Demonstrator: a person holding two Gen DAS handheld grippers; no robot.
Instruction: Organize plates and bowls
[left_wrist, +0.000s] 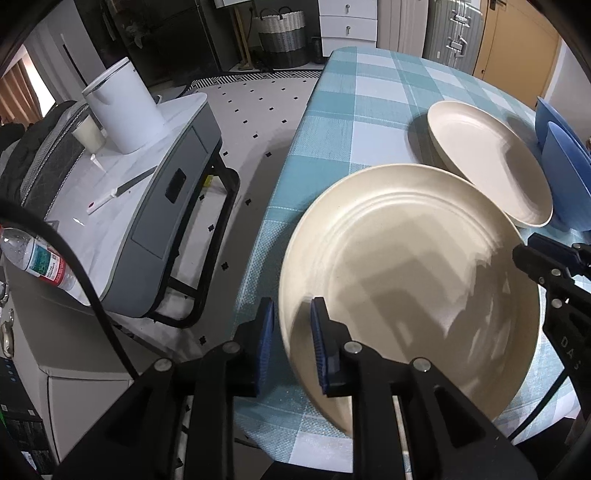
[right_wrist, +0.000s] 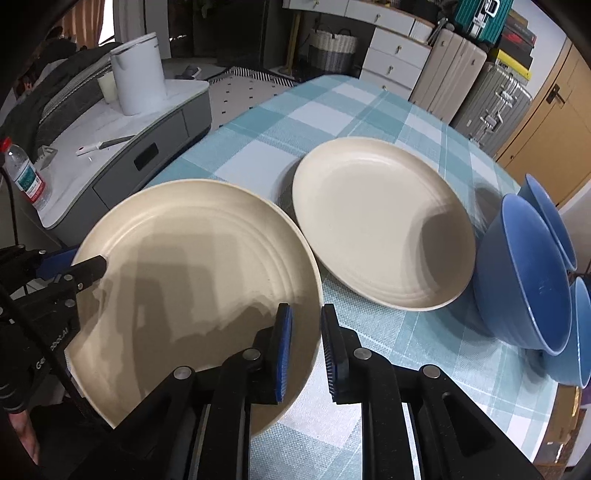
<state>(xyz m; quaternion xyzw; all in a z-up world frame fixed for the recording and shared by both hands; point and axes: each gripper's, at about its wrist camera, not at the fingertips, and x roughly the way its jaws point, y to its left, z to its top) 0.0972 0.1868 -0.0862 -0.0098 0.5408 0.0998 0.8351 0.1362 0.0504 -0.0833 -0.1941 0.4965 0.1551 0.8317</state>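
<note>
The near cream round ridged plate (left_wrist: 406, 280) lies at the near left corner of the teal-and-white checked tablecloth (left_wrist: 354, 110), with both tools straddling its rim from opposite sides. The left gripper (left_wrist: 291, 339) has its blue pads either side of the left rim; they look barely apart, though contact is hard to judge. The right gripper (right_wrist: 306, 343) brackets the right rim likewise. The 2nd cream plate (right_wrist: 380, 221) sits just beyond, right of it, then 3 blue bowls (right_wrist: 524, 273) at the right edge.
</note>
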